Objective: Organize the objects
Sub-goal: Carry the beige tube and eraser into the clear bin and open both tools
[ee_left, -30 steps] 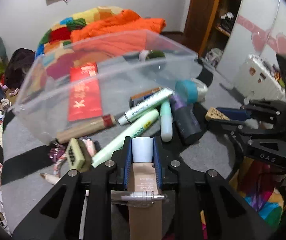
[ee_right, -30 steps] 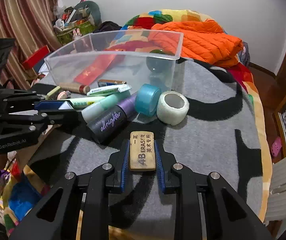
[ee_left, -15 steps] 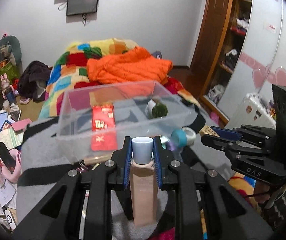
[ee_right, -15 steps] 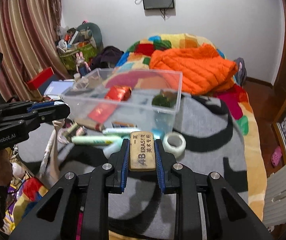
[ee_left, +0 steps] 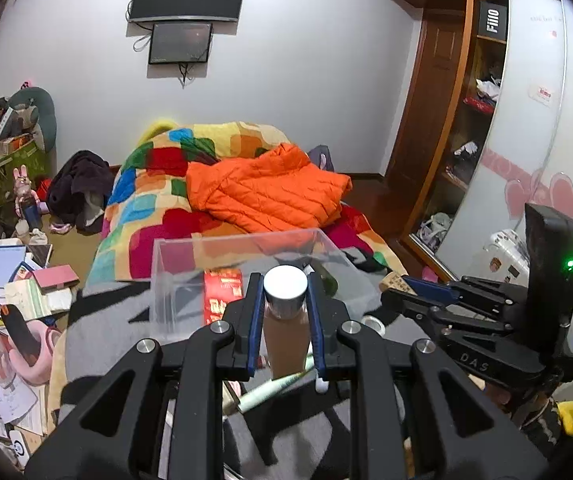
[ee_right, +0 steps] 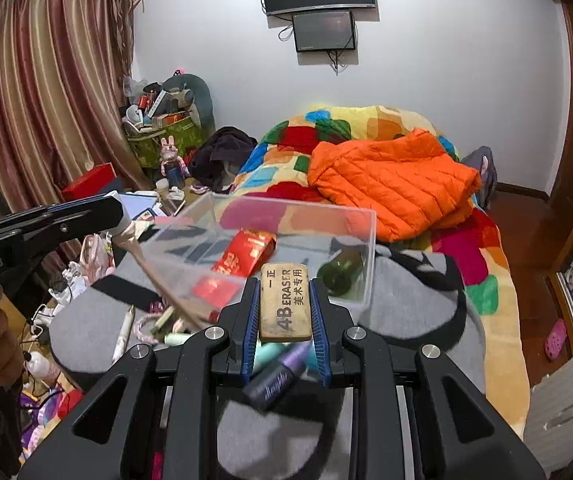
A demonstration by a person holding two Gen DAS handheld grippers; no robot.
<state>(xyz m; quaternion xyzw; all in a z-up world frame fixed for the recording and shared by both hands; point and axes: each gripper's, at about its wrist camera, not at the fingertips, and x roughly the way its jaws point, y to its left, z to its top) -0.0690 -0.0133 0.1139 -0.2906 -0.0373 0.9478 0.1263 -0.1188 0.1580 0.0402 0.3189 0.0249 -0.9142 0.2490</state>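
Observation:
My left gripper [ee_left: 284, 292] is shut on a beige foundation bottle [ee_left: 286, 332] with a silver cap, held high above the grey cloth. My right gripper [ee_right: 284, 300] is shut on a tan 4B eraser [ee_right: 285, 303], also lifted. A clear plastic bin [ee_right: 298, 216] sits ahead and below in both views [ee_left: 174, 280]; it holds red packets [ee_right: 246, 254] and a dark green round thing [ee_right: 342, 270]. The right gripper shows at the right of the left wrist view [ee_left: 402, 286], the left one at the left of the right wrist view [ee_right: 120, 216].
Loose tubes and a purple bottle [ee_right: 274, 376] lie on the grey cloth [ee_right: 406, 300] below the grippers. An orange jacket [ee_right: 390, 180] lies on the patchwork bed behind the bin. Clutter covers the floor at the left [ee_left: 14, 288]. A wardrobe [ee_left: 466, 140] stands at the right.
Both grippers have risen well above the cloth with their objects still held. The bin and loose items now look smaller and lower.

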